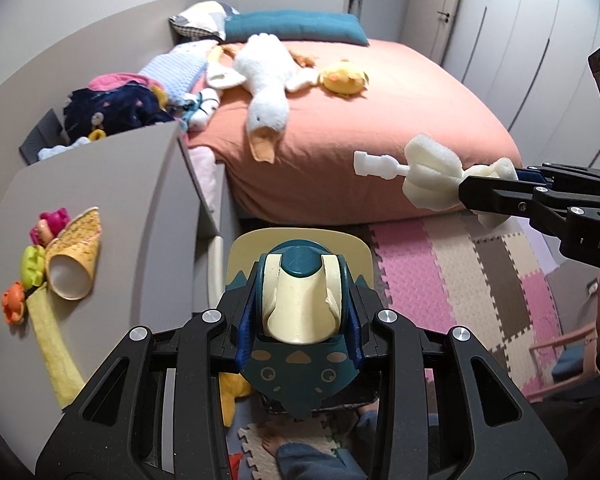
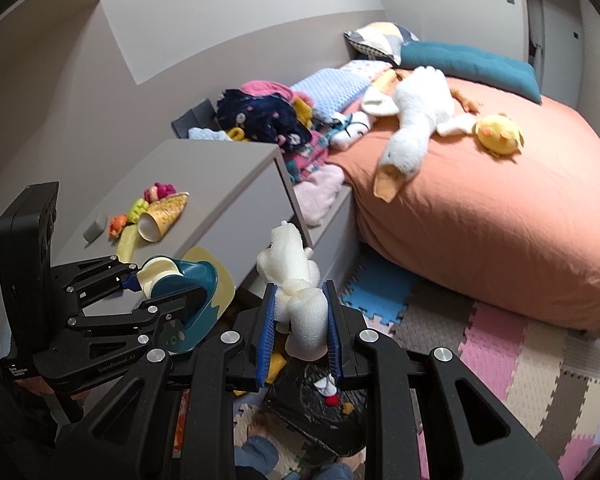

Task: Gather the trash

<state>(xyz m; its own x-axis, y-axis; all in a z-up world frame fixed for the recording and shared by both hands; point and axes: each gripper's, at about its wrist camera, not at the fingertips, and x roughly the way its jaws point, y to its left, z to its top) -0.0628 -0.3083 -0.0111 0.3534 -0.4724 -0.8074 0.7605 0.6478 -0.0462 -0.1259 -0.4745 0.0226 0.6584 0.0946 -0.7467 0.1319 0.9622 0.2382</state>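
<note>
We see our black left gripper (image 1: pixel 302 300) and right gripper (image 2: pixel 302 320): blue finger pads, silver screws, white lettering.

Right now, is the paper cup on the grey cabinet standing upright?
No, the paper cup lies on its side on the grey cabinet, open mouth facing the camera.

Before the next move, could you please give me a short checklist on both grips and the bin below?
1. Right gripper shut on the white foam bottle-brush head: ok.
2. Left gripper shut on the teal and cream lidded container: ok.
3. Black-lined trash bin below the foam: ok.
4. Bin has room: cannot tell.
5. Yellow paper cup on the grey cabinet top collected: not ok.
</note>
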